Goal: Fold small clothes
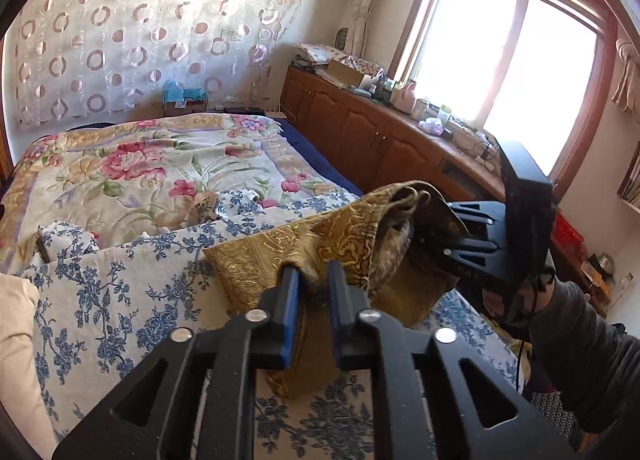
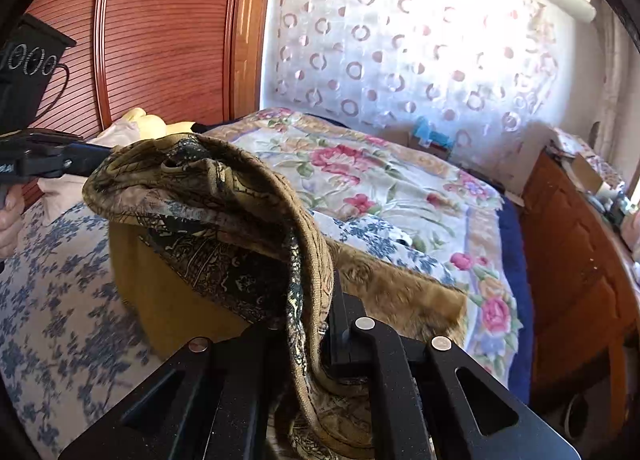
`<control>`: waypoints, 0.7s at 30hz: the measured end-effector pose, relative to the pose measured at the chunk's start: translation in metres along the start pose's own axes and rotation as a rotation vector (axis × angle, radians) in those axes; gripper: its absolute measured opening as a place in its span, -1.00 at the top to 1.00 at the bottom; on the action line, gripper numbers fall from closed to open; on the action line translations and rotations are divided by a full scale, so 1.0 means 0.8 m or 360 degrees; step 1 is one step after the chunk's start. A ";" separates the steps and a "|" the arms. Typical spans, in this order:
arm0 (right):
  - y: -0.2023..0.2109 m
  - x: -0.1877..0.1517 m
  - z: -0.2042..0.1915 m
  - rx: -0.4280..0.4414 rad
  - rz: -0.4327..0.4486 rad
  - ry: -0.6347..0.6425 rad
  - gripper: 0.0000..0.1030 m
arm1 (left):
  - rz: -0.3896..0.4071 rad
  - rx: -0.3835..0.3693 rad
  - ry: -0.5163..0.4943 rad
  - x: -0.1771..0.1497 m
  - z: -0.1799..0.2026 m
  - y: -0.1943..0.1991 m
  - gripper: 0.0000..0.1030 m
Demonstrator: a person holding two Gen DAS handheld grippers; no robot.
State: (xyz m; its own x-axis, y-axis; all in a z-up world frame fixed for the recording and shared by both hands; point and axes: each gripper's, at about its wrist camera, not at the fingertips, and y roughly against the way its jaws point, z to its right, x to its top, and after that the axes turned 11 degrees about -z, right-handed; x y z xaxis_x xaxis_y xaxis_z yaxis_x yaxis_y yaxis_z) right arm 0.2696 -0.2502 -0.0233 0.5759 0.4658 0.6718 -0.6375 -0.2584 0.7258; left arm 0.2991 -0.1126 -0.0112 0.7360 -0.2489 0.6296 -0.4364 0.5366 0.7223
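Note:
A small gold-brown patterned garment [image 1: 320, 244] is held up above the bed between both grippers. My left gripper [image 1: 313, 272] is shut on its near edge, cloth bunched between the blue pads. My right gripper [image 1: 444, 236] grips the other end at the right; in the right wrist view the garment [image 2: 224, 211] drapes over my right gripper [image 2: 316, 320], which is shut on it and mostly hidden by cloth. The left gripper [image 2: 100, 157] shows at the far left, holding the cloth's other end. The lower part of the garment lies on the bed.
A blue-and-white floral sheet [image 1: 112, 292] covers the near bed, a pink floral quilt [image 1: 160, 163] lies beyond. Wooden cabinets [image 1: 360, 131] with clutter run under the window at right. A wooden wardrobe [image 2: 160, 39] stands at left in the right wrist view.

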 end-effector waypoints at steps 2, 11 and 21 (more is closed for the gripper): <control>-0.018 0.011 0.008 0.0014 -0.0015 0.0001 0.89 | -0.0019 0.0047 -0.0024 0.002 -0.004 -0.005 0.33; -0.068 0.037 0.034 0.0039 -0.0085 0.0035 0.89 | -0.0021 0.0147 0.0009 -0.001 -0.032 -0.012 -0.53; -0.005 0.047 0.078 -0.0086 0.0111 -0.0265 0.00 | -0.0161 0.0176 0.0026 0.009 -0.037 -0.064 -0.53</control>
State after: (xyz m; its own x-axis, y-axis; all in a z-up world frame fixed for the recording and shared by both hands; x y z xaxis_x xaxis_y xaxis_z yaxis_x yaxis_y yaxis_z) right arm 0.3254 -0.2844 0.0085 0.6032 0.3009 0.7386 -0.7029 -0.2370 0.6706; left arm 0.3418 -0.1180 -0.0523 0.7870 -0.2836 0.5480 -0.4134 0.4168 0.8095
